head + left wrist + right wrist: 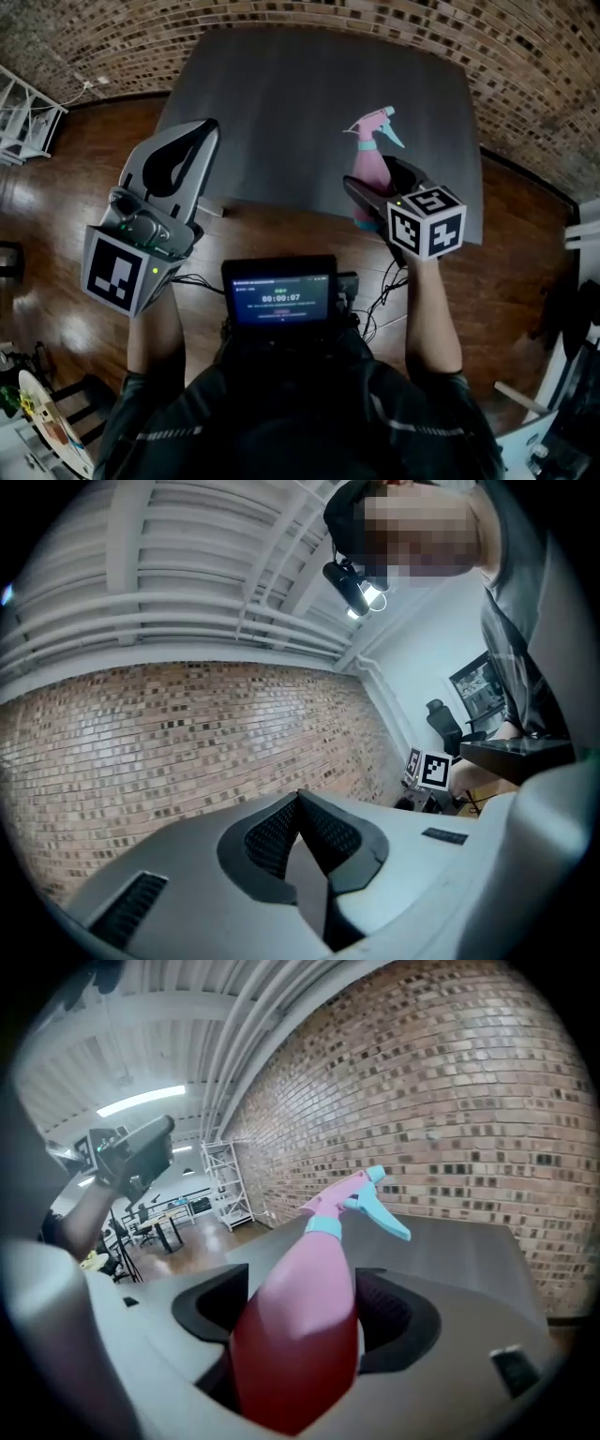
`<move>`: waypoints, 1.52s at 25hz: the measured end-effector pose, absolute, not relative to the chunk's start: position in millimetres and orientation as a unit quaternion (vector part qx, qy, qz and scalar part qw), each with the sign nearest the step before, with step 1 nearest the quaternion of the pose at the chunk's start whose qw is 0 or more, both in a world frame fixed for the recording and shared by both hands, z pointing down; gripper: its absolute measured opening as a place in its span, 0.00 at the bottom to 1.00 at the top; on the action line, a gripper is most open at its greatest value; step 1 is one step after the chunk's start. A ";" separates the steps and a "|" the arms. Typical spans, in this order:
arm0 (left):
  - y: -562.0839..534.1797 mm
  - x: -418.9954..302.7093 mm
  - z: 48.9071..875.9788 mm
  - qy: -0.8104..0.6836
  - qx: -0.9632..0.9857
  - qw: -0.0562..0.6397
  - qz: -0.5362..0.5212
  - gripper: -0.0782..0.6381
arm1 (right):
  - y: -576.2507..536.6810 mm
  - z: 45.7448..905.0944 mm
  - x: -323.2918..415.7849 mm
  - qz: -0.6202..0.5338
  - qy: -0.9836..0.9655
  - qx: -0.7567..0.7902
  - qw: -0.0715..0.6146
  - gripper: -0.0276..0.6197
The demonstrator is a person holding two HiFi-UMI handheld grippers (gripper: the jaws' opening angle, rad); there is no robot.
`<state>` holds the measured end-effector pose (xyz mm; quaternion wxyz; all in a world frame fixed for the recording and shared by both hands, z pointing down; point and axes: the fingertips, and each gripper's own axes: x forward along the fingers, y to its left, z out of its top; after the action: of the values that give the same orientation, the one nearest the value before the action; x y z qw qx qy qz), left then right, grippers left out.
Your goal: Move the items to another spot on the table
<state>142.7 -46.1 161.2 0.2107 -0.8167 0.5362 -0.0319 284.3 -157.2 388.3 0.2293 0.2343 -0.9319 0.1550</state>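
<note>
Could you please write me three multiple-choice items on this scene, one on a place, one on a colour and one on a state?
1. Where is the spray bottle? A. between the jaws of the right gripper; B. lying on the floor; C. on a shelf.
2. What colour is the bottle's trigger? A. yellow; B. teal; C. black.
3. How do the jaws of the left gripper stand? A. wide apart; B. closed on a cup; C. together, empty.
Answers: 1 A, the right gripper view shows its pads against the bottle's sides; 2 B, it shows teal above the pink body; 3 C, the left gripper view shows the pads meeting.
</note>
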 end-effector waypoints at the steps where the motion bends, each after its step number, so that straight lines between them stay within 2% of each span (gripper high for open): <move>1: -39.9 137.6 163.5 0.545 -0.813 0.204 -0.032 0.10 | -149.9 381.6 271.7 0.149 -0.937 0.219 0.228 0.61; 7: -0.3 104.7 155.2 0.591 -0.781 0.199 -0.036 0.10 | -104.3 348.5 197.6 0.119 -0.958 0.129 0.226 0.61; 16: 46.8 42.7 155.3 0.619 -0.761 0.191 -0.042 0.10 | -60.5 328.5 106.2 0.080 -0.967 0.071 0.232 0.61; 24: 109.4 -66.9 164.0 0.652 -0.732 0.197 -0.032 0.10 | -12.4 336.8 -6.0 0.077 -0.964 0.050 0.248 0.61; 28: 147.2 -129.9 176.3 0.658 -0.733 0.168 -0.022 0.10 | 14.1 341.0 -70.8 0.077 -0.963 0.049 0.254 0.61; 31: 171.9 -182.4 174.6 0.657 -0.730 0.185 -0.020 0.10 | 31.1 343.2 -122.3 0.078 -0.961 0.056 0.258 0.61; 38: 212.8 -255.1 184.1 0.670 -0.719 0.184 -0.013 0.10 | 52.1 359.1 -189.8 0.100 -0.957 0.074 0.262 0.61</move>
<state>-255.1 212.8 184.1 0.1842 -0.7192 0.6698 -0.0128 -189.8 52.1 359.1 0.2619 0.0737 -0.9571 0.0995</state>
